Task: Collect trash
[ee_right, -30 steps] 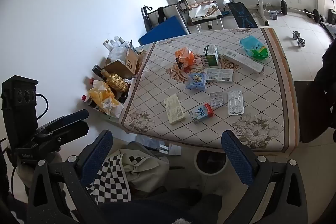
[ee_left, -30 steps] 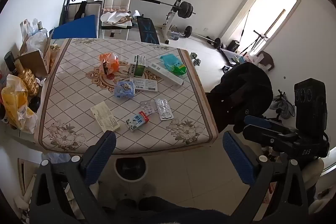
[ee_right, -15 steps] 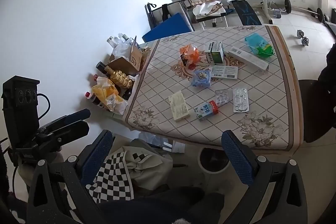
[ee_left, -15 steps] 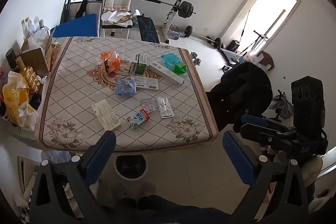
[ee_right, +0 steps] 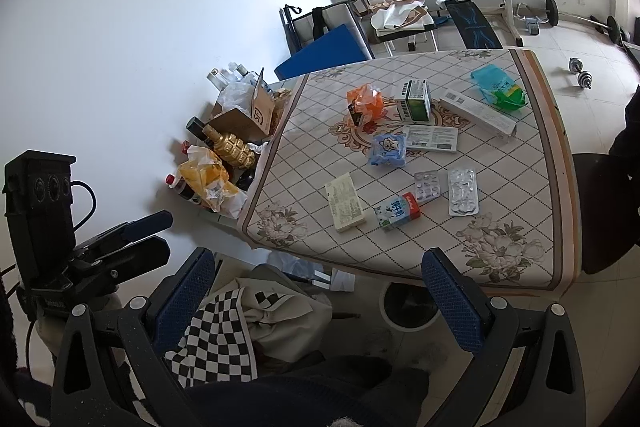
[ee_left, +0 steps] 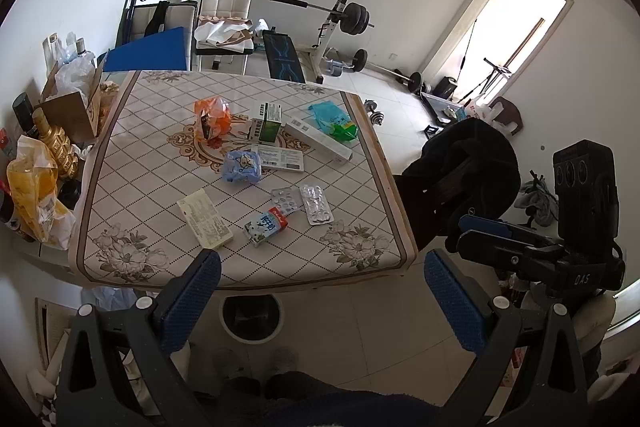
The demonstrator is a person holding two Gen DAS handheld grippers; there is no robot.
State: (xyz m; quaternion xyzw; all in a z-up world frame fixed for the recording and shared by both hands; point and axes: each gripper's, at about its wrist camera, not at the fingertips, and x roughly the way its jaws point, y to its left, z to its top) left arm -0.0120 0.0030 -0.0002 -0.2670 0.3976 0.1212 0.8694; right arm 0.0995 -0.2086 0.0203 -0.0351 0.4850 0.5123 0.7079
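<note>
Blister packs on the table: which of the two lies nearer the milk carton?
The smaller blister pack, touching the milk carton; the longer pack lies apart.

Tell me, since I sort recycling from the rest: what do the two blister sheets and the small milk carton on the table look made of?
The blister sheets look like silvery foil-backed plastic: shiny, with rows of raised pockets. The milk carton looks like coated paperboard: a boxy shape with crisp folded edges and glossy print. Neither is certain from this far.
</note>
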